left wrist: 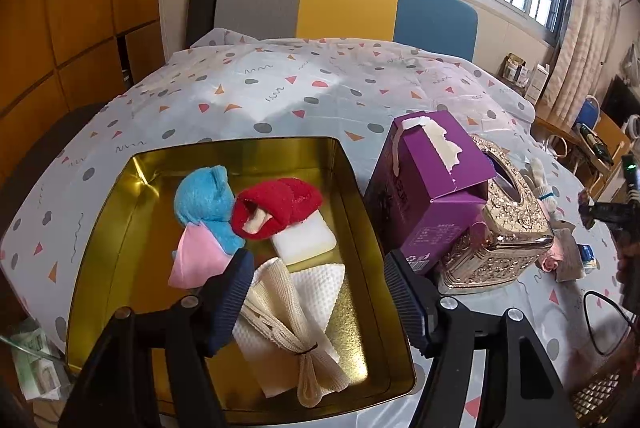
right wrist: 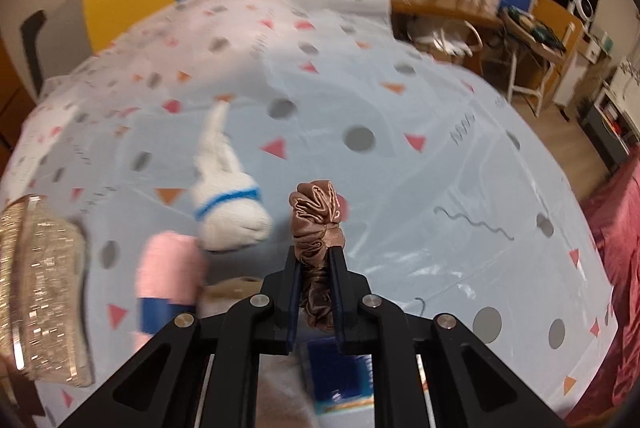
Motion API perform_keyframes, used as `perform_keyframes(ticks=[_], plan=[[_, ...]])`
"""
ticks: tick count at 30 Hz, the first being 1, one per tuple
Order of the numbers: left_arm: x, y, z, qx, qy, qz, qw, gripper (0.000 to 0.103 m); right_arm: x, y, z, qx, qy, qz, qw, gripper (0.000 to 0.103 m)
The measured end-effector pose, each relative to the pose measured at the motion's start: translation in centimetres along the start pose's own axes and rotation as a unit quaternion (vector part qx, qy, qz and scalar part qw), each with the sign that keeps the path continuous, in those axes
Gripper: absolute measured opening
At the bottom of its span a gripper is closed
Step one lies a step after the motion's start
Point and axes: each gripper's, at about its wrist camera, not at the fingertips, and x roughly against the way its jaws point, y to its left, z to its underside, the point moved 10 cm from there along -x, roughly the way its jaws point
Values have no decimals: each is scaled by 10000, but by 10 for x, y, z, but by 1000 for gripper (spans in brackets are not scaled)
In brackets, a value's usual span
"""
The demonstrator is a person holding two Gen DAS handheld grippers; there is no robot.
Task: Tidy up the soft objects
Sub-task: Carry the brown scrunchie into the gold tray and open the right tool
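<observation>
A brown satin scrunchie [right wrist: 316,252], gathered in shiny folds, is pinched upright by the right gripper [right wrist: 315,260] above the tablecloth [right wrist: 400,188], while the left gripper [left wrist: 320,292] is held spread over the gold tin [left wrist: 360,220].

Ahead of my left tongs [left wrist: 316,292] I see the tin [left wrist: 356,188] on the tabletop [left wrist: 320,96] holding rolled towels [left wrist: 276,212], a sponge [left wrist: 304,240] and folded cloths [left wrist: 320,284], with a carton [left wrist: 428,188] right of it and a tissue box [left wrist: 508,220] beyond that.
</observation>
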Motion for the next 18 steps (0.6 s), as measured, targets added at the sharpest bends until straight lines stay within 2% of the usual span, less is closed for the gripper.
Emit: perform_keyframes(ticks=[6,10,13,18], plan=[[0,7,4,126,-5,33,9999,69,47,42,-10,170,-442,-499,9976,12],[0,18,3,280,-33,11,9996,69,83,89,-15,486,-712,-988,9914,12],[2,32,3,413,-77,-65,9991,69,113,135,-13,810,-887,-1486,9816,12],[5,64,4,705,-132,-282,9970,69,161,227,7,1581,-1052,-2269,9552,12]])
